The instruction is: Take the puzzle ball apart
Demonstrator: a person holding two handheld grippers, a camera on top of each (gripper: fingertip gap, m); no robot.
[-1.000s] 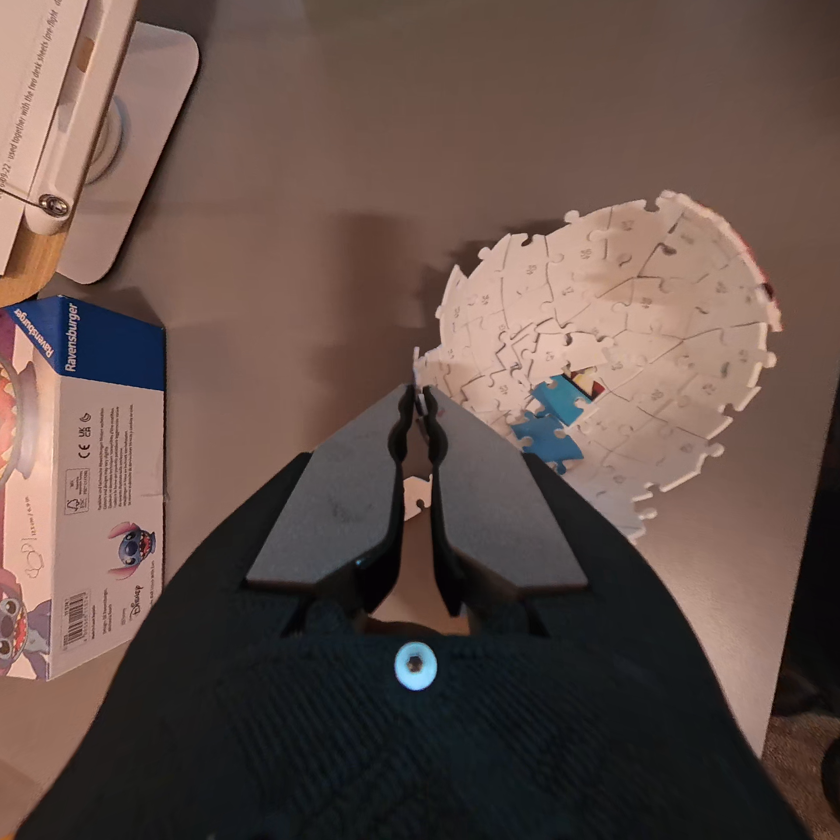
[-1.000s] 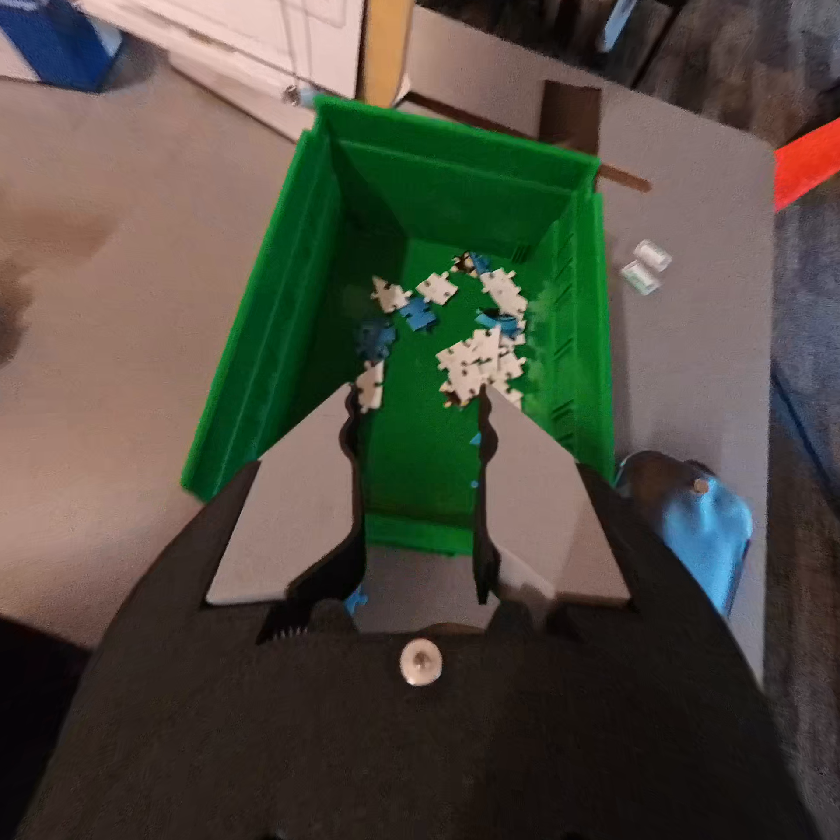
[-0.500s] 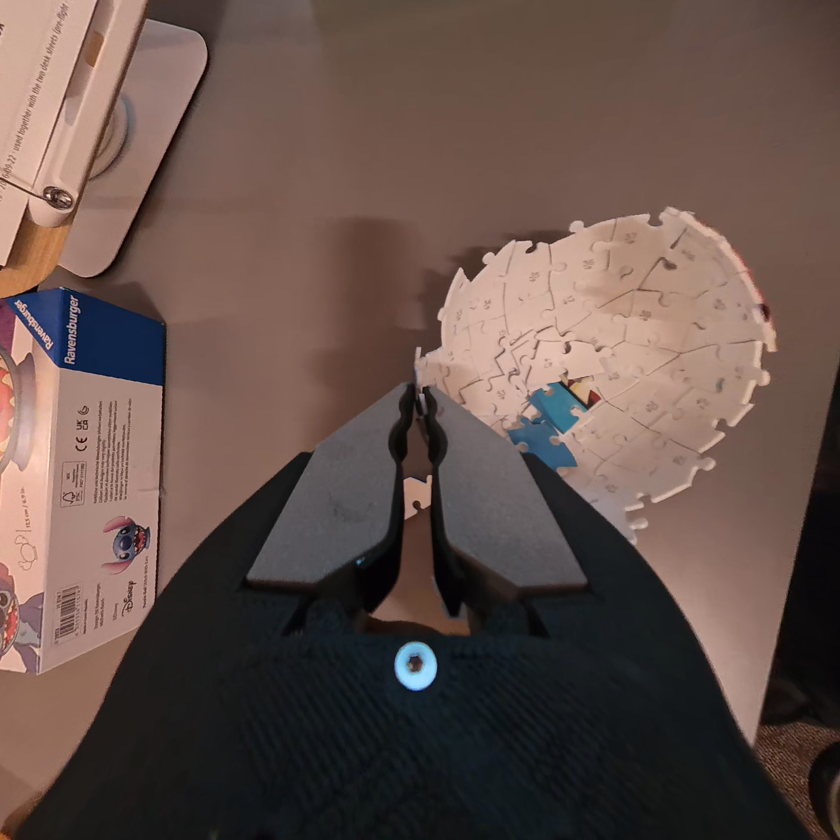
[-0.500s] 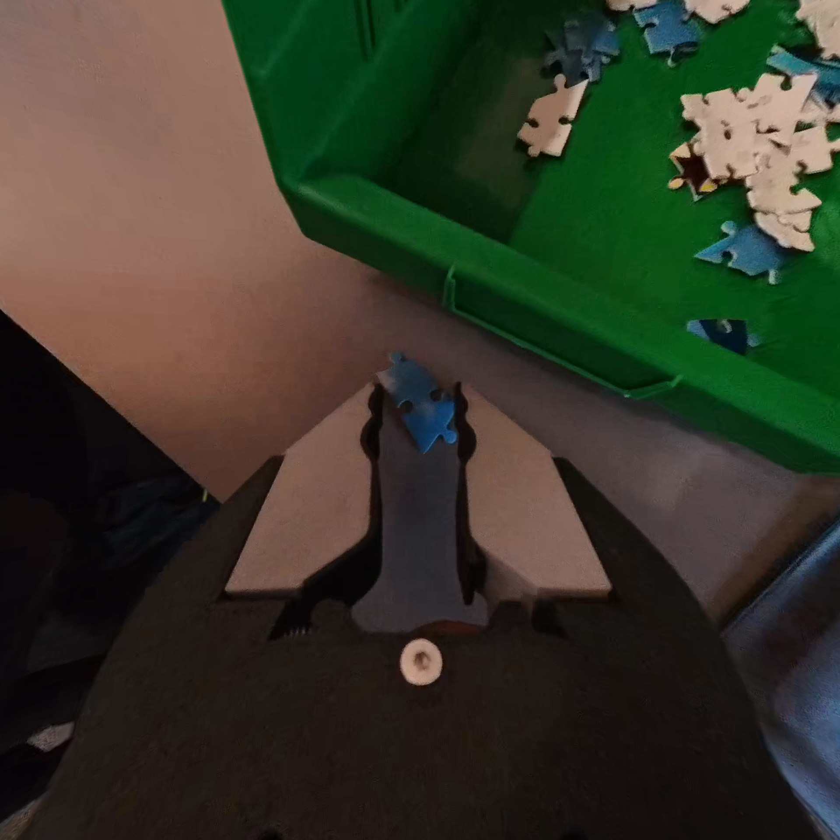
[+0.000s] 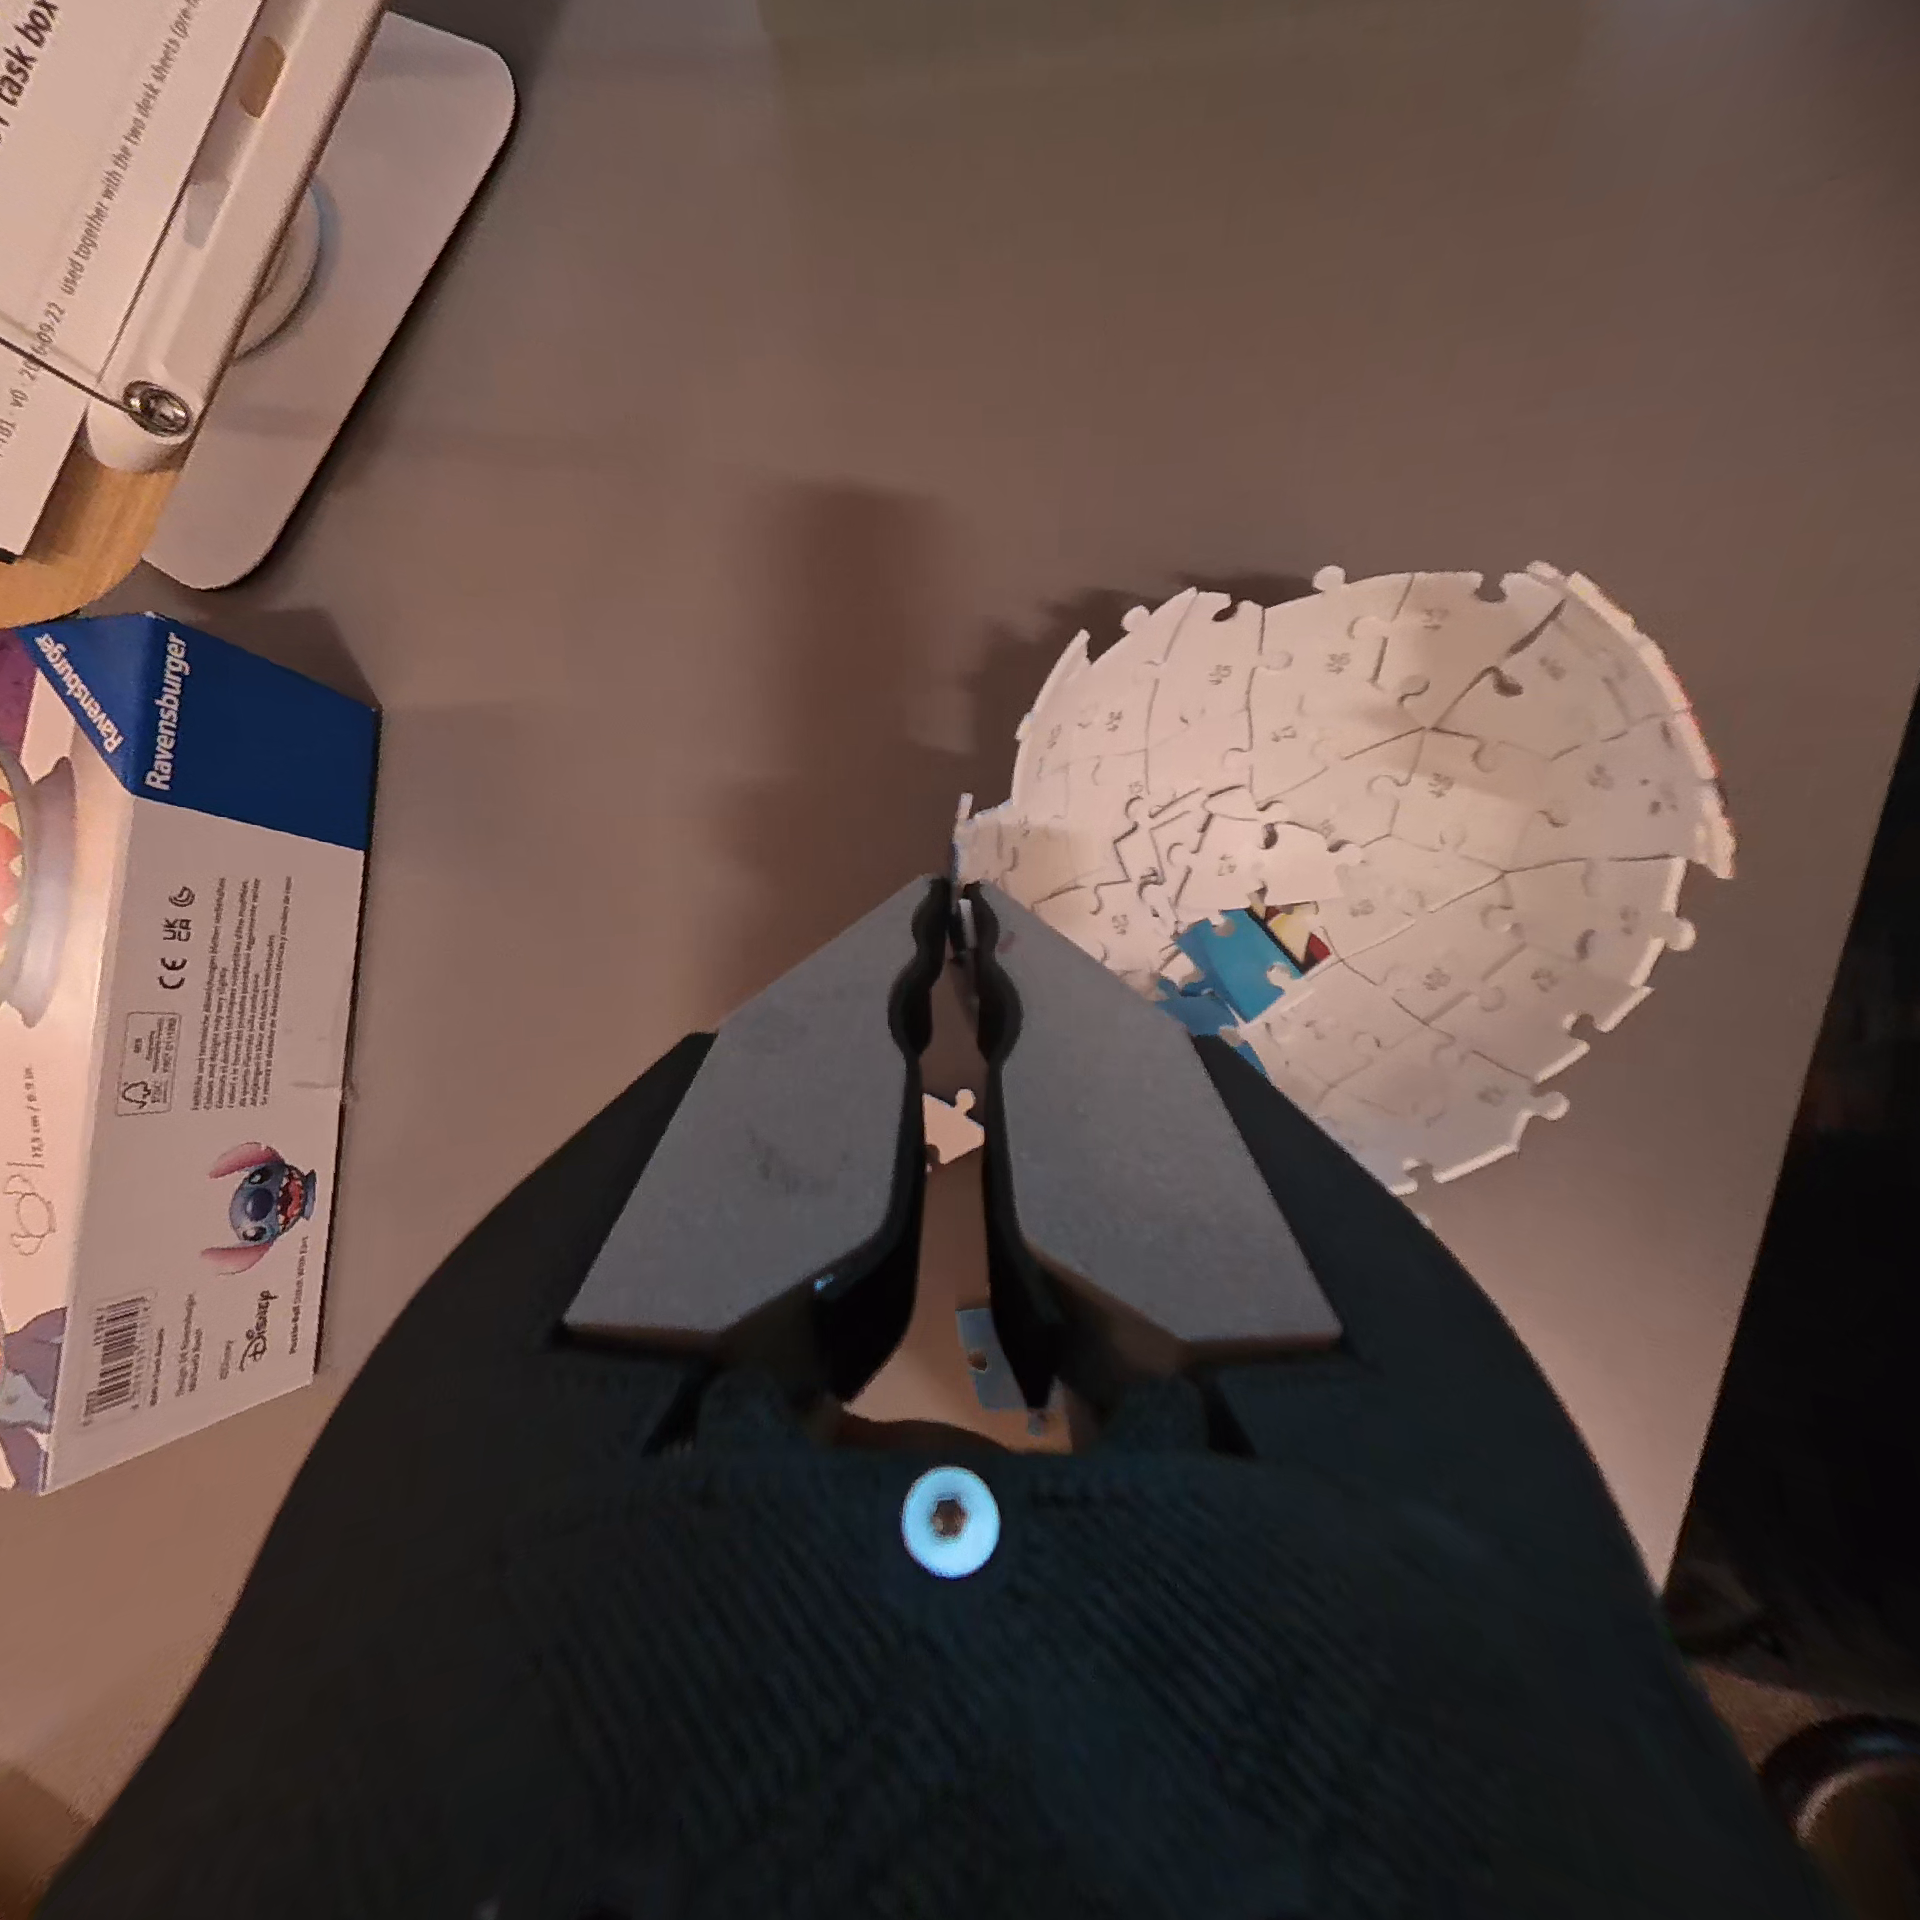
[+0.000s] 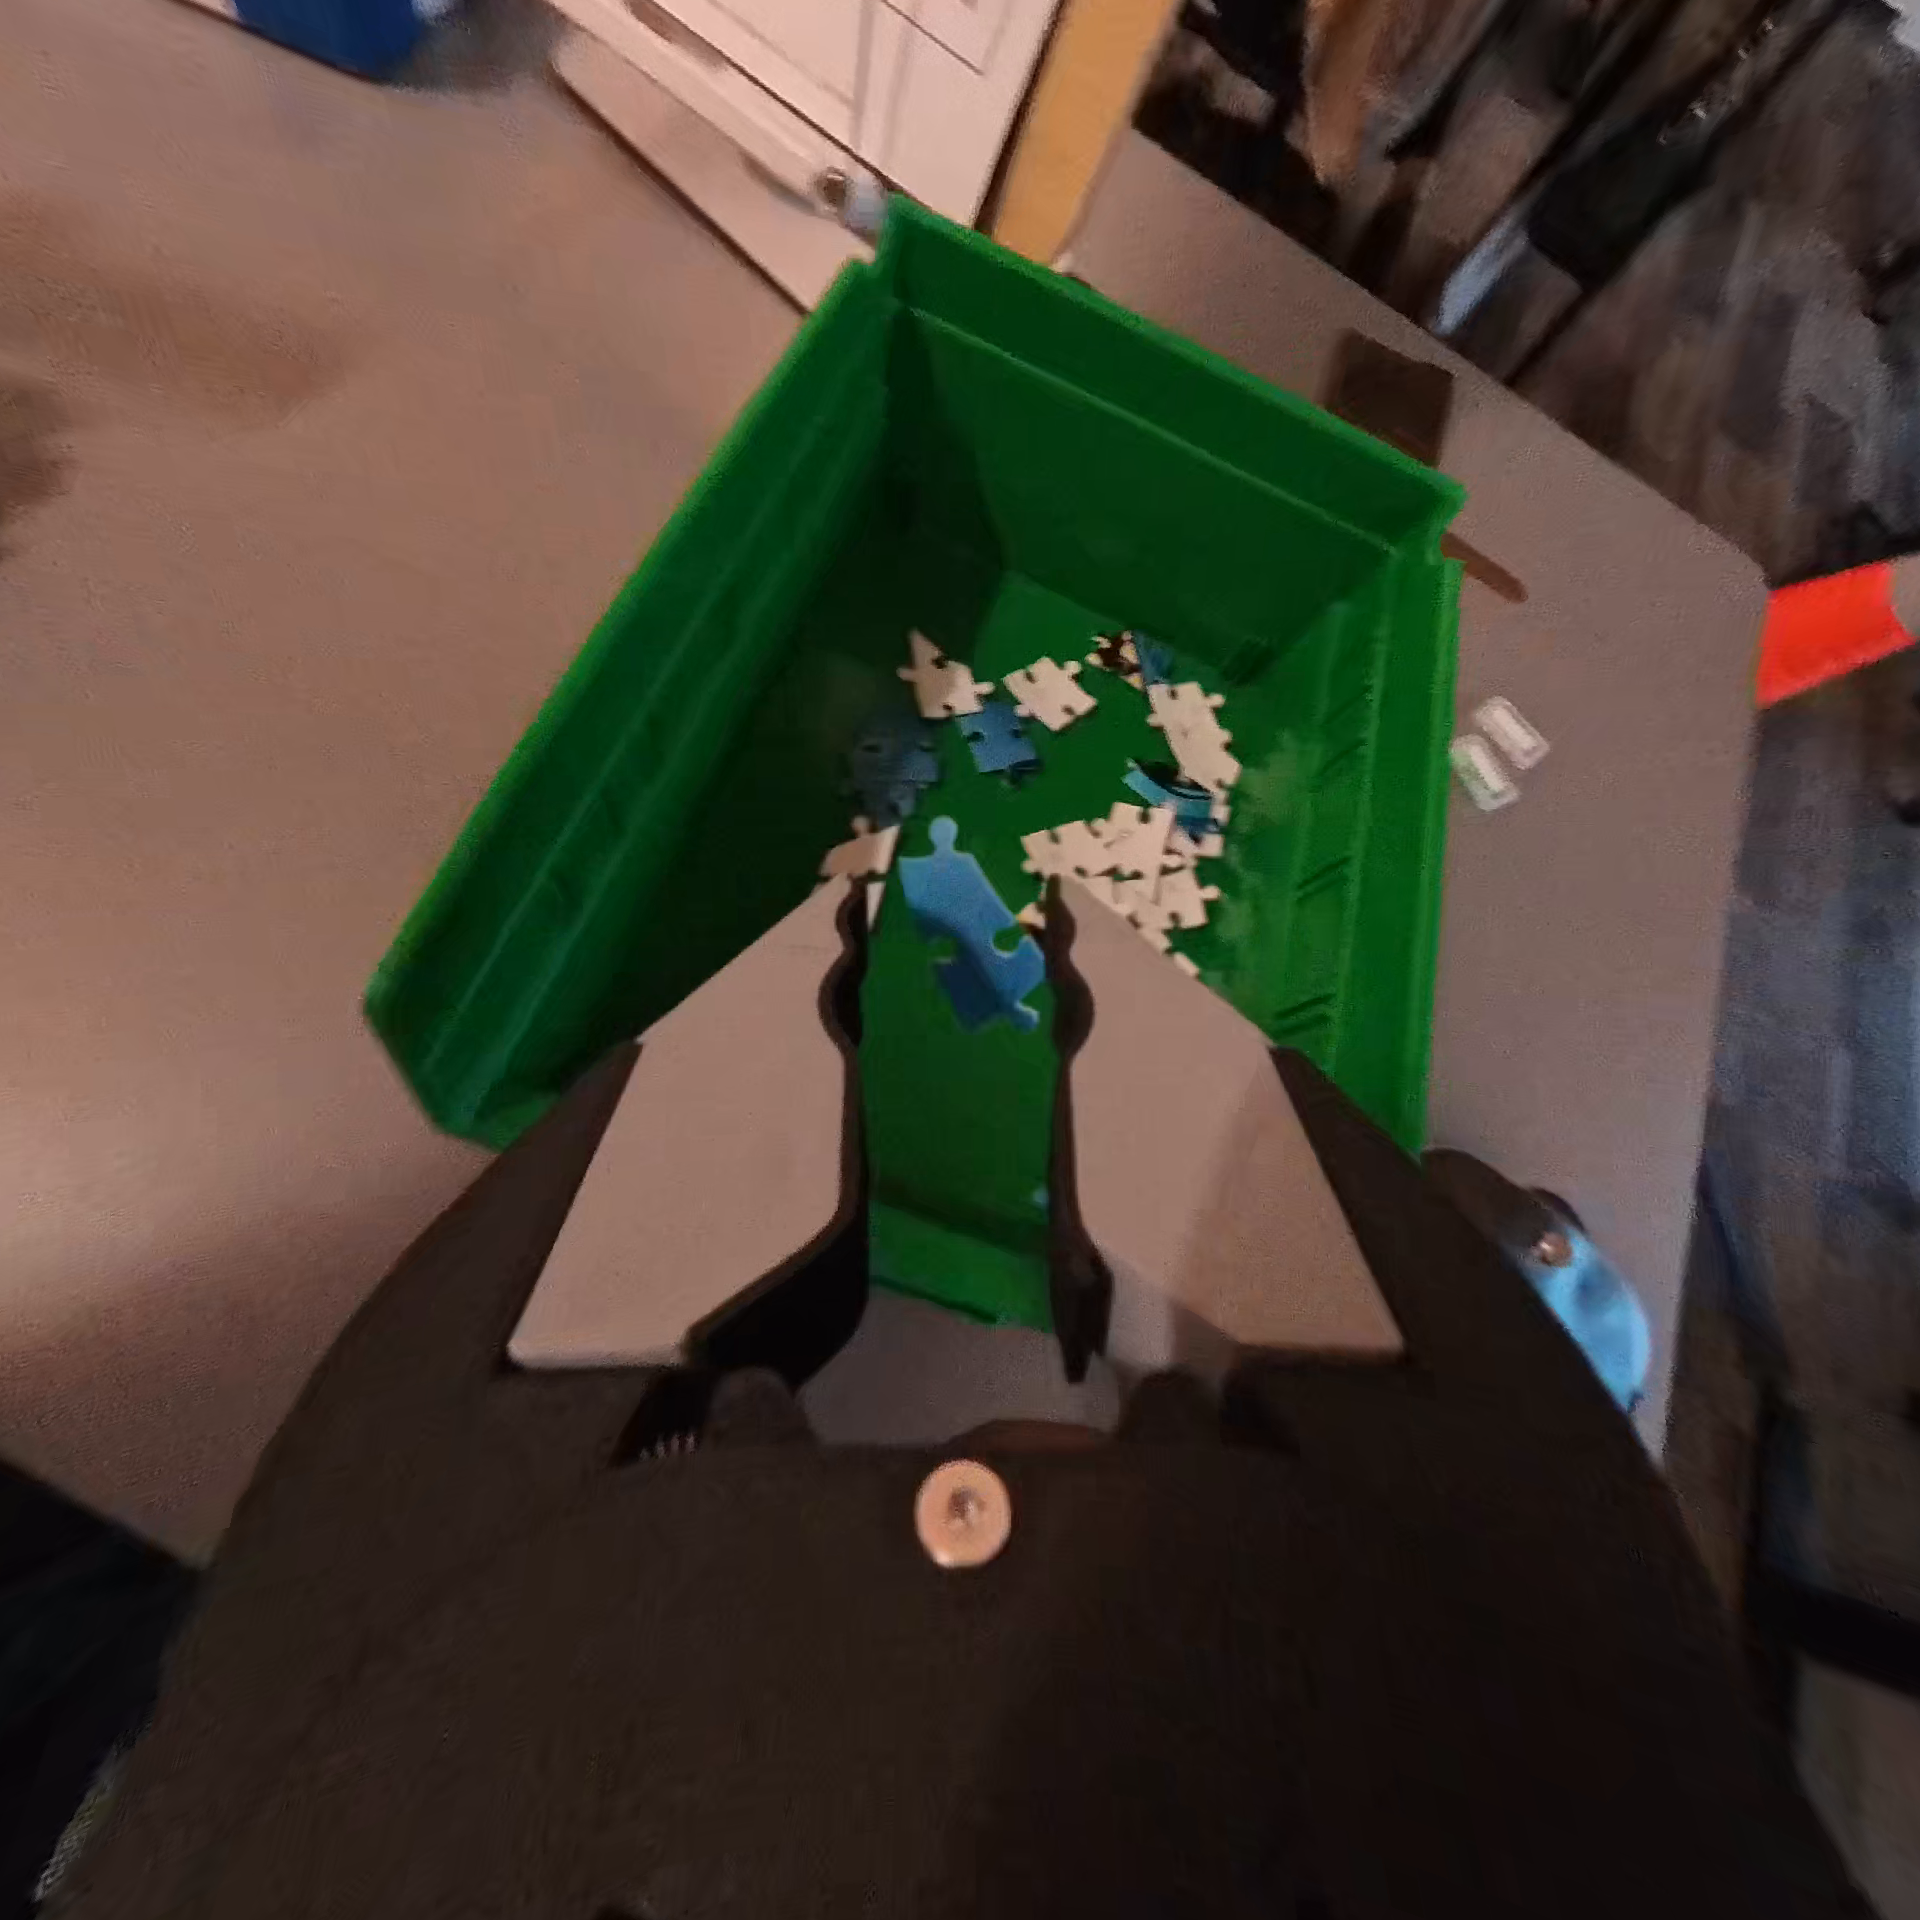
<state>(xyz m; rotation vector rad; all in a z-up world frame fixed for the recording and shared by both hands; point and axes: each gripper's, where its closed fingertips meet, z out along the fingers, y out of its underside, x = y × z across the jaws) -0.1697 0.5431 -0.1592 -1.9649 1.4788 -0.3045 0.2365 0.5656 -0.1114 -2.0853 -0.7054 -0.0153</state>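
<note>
Left gripper: the left gripper (image 5: 961,914) is pinching the rim of the white curved puzzle shell (image 5: 1455,831), a half-ball built of interlocked cardboard pieces with its white inner side facing the camera; the two dark fingertips are pressing together on the edge piece at the shell's near-left rim
Shell: it is lying just ahead and to the right of the left gripper on the grey-brown table top (image 5: 1039,312); a few loose blue puzzle pieces (image 5: 1236,961) are sitting at a gap in its wall, beside the right finger
Left surroundings: a blue and white cardboard puzzle box (image 5: 177,1039) is lying well to the left of the gripper; a white stand with a wooden base (image 5: 208,260) is standing farther ahead on the left
Right gripper: the right gripper (image 6: 951,914) is hanging above the green plastic bin (image 6: 623,748) with its jaws apart; a pair of joined blue puzzle pieces (image 6: 971,940) is showing between the fingers, touching the right finger only, clear of the left one, so it is not clamped
Bin contents: scattered white and blue puzzle pieces (image 6: 1122,831) are lying on the bin floor ahead of the fingertips
Right surroundings: two small clear plastic items (image 6: 1501,758) are lying on the table to the right of the bin
</note>
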